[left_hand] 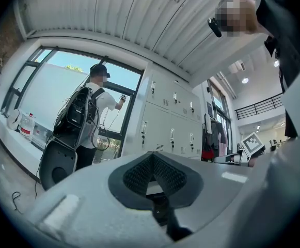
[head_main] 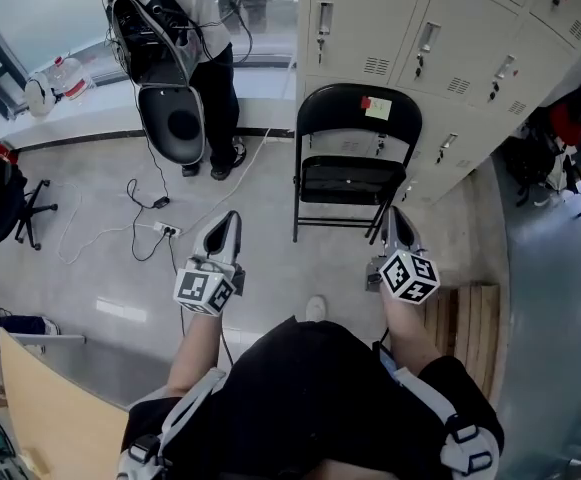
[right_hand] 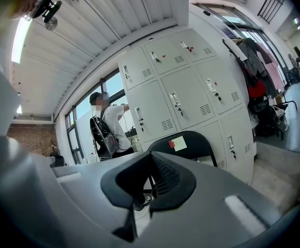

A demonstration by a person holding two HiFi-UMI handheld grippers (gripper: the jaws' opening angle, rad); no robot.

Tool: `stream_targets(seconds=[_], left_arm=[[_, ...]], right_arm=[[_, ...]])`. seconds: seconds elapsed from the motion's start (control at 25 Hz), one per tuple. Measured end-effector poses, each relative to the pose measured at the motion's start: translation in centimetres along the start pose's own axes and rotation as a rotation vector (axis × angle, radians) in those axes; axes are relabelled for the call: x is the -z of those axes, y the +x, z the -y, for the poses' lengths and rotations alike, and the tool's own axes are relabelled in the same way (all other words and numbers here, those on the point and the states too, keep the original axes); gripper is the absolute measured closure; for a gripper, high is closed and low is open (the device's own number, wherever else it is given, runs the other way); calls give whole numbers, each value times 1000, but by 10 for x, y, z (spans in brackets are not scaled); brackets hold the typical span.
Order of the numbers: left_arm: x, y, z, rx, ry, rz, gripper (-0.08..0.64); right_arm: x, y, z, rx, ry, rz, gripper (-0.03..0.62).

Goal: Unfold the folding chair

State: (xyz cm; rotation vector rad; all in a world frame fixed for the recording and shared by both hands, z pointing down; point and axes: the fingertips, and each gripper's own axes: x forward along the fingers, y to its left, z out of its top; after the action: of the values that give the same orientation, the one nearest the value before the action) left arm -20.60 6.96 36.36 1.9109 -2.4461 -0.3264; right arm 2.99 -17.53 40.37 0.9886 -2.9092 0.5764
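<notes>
A black folding chair (head_main: 355, 163) stands with its seat down in front of the grey lockers, a pale note and a red tag on its backrest. My left gripper (head_main: 228, 218) is held out to the chair's left, well short of it, shut and empty. My right gripper (head_main: 395, 213) is just in front of the chair's right front leg, also shut with nothing in it. In the right gripper view the chair's backrest (right_hand: 191, 141) rises just above the shut right gripper (right_hand: 148, 182). The left gripper view shows the shut left gripper (left_hand: 152, 177) facing lockers and a window, with no chair visible.
A person with a backpack (head_main: 185, 28) stands at the window ledge beside a black oval case (head_main: 175, 123). Grey lockers (head_main: 440, 38) line the wall. A power strip (head_main: 167, 230) with cables lies on the floor, an office chair (head_main: 5, 193) is left, a wooden pallet (head_main: 465, 313) right.
</notes>
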Motion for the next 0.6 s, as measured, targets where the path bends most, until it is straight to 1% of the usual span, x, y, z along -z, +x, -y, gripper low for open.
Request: stream_targets(seconds=[0.2, 0.44, 0.6], left_arm=[[10, 53, 5, 12, 3, -12, 555], [16, 110, 20, 45, 2, -17, 555], [25, 136, 21, 65, -12, -37, 555]], right_arm=[[-11, 34, 30, 12, 29, -9, 588], [-36, 61, 63, 11, 45, 17, 588], [-32, 71, 78, 25, 66, 8, 587]])
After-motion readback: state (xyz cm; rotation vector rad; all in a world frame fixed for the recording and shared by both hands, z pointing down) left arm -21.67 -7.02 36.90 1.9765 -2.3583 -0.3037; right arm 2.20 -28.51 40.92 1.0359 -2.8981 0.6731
